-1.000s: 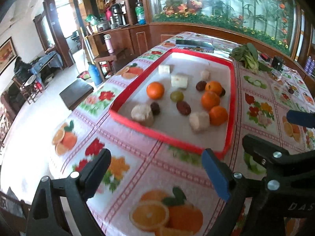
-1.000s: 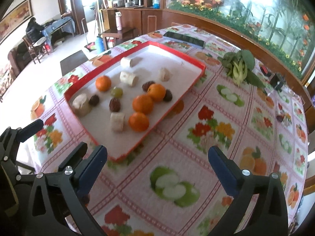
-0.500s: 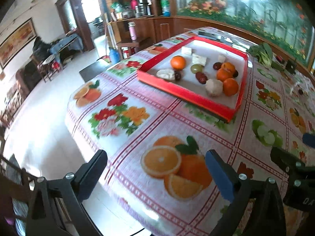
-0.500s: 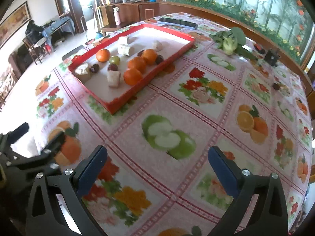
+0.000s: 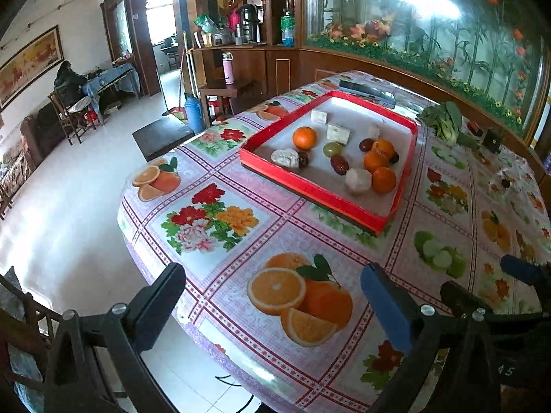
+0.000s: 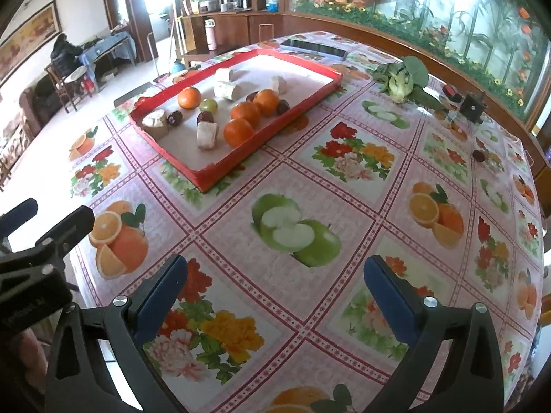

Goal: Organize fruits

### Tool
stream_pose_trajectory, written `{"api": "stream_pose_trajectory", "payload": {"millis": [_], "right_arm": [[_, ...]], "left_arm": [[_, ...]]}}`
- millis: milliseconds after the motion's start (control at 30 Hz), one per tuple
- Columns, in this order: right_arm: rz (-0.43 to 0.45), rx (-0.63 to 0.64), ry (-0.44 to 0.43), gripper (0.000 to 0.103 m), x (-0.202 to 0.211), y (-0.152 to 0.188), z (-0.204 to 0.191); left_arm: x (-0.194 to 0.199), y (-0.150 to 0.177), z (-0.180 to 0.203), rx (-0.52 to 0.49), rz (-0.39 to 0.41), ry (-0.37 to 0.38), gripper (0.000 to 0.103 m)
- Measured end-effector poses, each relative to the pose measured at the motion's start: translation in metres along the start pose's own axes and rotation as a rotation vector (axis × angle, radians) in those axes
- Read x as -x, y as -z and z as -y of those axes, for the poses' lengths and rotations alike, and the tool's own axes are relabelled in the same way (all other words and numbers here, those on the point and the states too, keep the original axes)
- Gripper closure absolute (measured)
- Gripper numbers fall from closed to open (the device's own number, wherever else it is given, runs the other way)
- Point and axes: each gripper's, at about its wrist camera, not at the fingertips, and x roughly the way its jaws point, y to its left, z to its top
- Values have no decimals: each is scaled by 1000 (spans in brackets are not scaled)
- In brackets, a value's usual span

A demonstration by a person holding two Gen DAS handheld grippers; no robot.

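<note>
Red tray (image 5: 311,186), perhaps fruit-print tablecloth (image 5: 220,220)

A pale glossy tiled floor (image 5: 69,206) is lit by daylight from a bright window (image 5: 158,17) beyond dark wooden door frames. A long framed painting (image 5: 29,60) is hung on the white wall. A wooden sideboard (image 5: 241,62) is set beside a glass panel painted with bamboo and flowers (image 5: 447,27). A seated person (image 5: 69,84) is seen at a blue-covered table (image 5: 110,79).
</note>
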Motion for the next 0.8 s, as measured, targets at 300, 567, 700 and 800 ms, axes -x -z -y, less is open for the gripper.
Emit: {"api": "stream_pose_trajectory", "payload": {"millis": [300, 567, 700, 800], "right_arm": [[10, 61, 59, 0, -2, -4, -13], [0, 67, 68, 0, -7, -8, -13], [-5, 70, 68, 0, -10, -8, -13], [-12, 68, 66, 0, -13, -9, -12]], "left_arm": [[-6, -7, -6, 25, -7, -75, 0], [-6, -11, -8, 34, -3, -88, 0], [-10, -13, -9, 49, -11, -90, 0], [-13, -14, -8, 48, -26, -80, 0]]}}
